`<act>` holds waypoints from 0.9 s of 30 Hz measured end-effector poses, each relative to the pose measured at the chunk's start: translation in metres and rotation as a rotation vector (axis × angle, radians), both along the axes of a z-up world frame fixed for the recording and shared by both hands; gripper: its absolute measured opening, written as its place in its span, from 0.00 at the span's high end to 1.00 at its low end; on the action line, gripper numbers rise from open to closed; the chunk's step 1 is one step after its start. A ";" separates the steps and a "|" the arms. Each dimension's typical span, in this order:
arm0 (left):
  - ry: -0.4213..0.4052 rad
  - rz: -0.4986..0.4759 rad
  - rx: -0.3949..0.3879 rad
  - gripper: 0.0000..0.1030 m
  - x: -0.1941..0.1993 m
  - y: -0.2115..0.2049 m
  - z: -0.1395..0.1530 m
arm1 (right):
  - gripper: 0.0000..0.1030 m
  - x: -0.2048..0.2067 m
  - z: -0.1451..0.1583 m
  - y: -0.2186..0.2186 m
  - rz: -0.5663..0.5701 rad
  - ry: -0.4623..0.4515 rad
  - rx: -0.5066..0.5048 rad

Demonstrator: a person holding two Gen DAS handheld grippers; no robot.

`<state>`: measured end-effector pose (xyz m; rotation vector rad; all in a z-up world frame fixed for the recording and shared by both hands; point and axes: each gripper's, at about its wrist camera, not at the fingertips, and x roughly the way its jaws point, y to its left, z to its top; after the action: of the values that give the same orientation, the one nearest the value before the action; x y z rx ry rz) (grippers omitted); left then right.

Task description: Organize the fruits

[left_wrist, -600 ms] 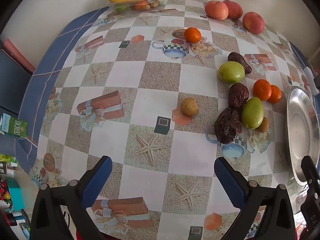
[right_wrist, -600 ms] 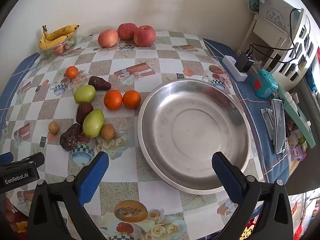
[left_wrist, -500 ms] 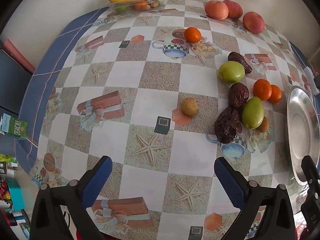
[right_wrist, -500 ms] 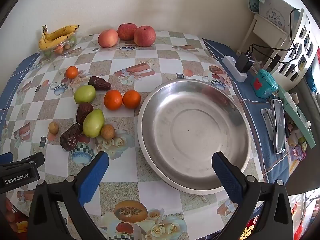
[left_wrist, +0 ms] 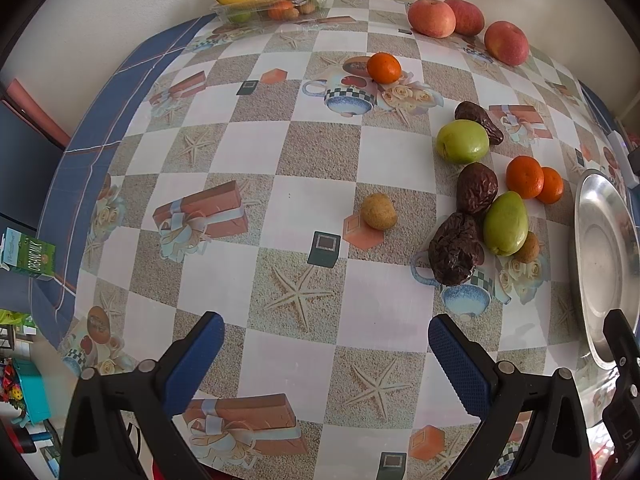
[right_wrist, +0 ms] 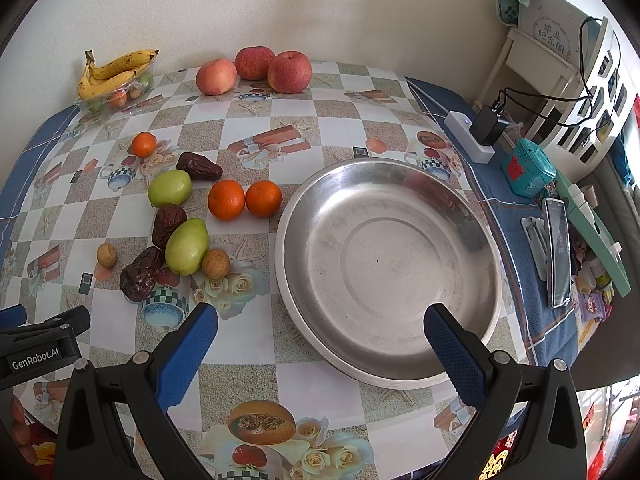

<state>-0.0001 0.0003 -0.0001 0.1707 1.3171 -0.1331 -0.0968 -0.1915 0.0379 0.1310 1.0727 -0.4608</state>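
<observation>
An empty steel dish stands on the patterned table, with its rim at the right edge of the left wrist view. Left of it lie two oranges, two green fruits, dark dates and small brown fruits. One small brown fruit lies apart. A lone orange and three apples lie farther back. My left gripper is open and empty above the table's near part. My right gripper is open and empty over the dish's near rim.
A clear tray with bananas stands at the back left by the wall. A power strip with a charger, a teal toy and a phone lie on the blue cloth right of the dish. A white shelf stands beyond.
</observation>
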 end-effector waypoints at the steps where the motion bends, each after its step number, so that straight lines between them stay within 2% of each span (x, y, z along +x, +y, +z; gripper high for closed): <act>1: -0.001 0.000 0.000 0.00 0.000 0.000 0.000 | 0.00 0.000 0.000 0.000 0.000 0.000 0.000; 15: -0.015 -0.009 -0.013 0.00 0.001 0.001 0.001 | 0.00 0.000 0.000 0.001 0.002 -0.003 0.005; 22: -0.086 -0.019 -0.033 0.00 0.001 0.001 0.006 | 0.00 0.002 0.001 0.001 0.010 -0.013 0.011; 27: -0.124 0.013 -0.032 0.00 0.005 0.007 0.013 | 0.00 0.003 0.001 0.001 0.021 -0.032 0.019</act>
<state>0.0053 0.0070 0.0129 0.1405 1.1916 -0.1303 -0.0941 -0.1909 0.0391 0.1433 1.0464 -0.4284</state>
